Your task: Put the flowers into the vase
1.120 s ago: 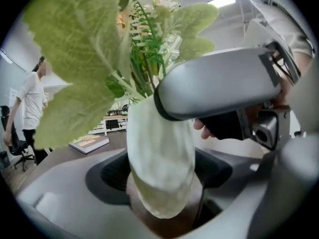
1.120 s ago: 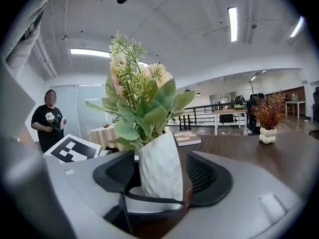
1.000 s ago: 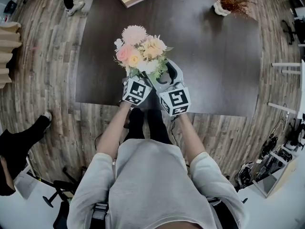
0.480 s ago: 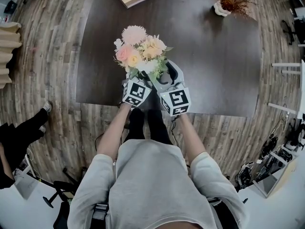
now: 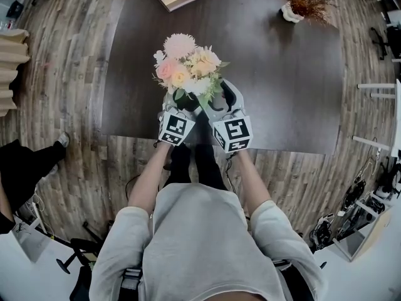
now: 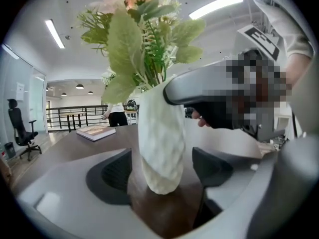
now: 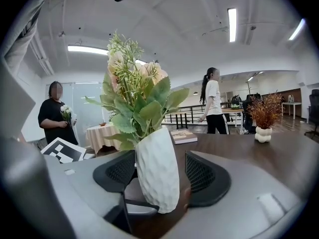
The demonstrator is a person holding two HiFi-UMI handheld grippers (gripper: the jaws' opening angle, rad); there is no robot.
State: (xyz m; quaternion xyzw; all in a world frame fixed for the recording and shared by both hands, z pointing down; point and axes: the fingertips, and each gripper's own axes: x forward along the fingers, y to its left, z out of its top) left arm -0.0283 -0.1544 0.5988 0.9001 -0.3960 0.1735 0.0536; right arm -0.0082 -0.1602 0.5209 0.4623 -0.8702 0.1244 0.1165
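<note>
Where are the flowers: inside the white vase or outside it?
Inside. In both gripper views the flowers rise from the mouth of the white vase.

The left gripper (image 5: 177,110) has drawn back a little from the white dimpled ceramic vase (image 6: 160,143), its jaws just closing slightly with the vase between them, untouched.

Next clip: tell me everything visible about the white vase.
The white vase is ovoid with a dimpled, matte surface and looks ceramic. It stands about upright on the dark wooden table near the person's edge, holding the flowers: pink, peach and cream blooms with green leaves. It sits between the jaws of the open left tool, clear of both pads. The pads of the right tool flank it closely; contact cannot be confirmed.
</note>
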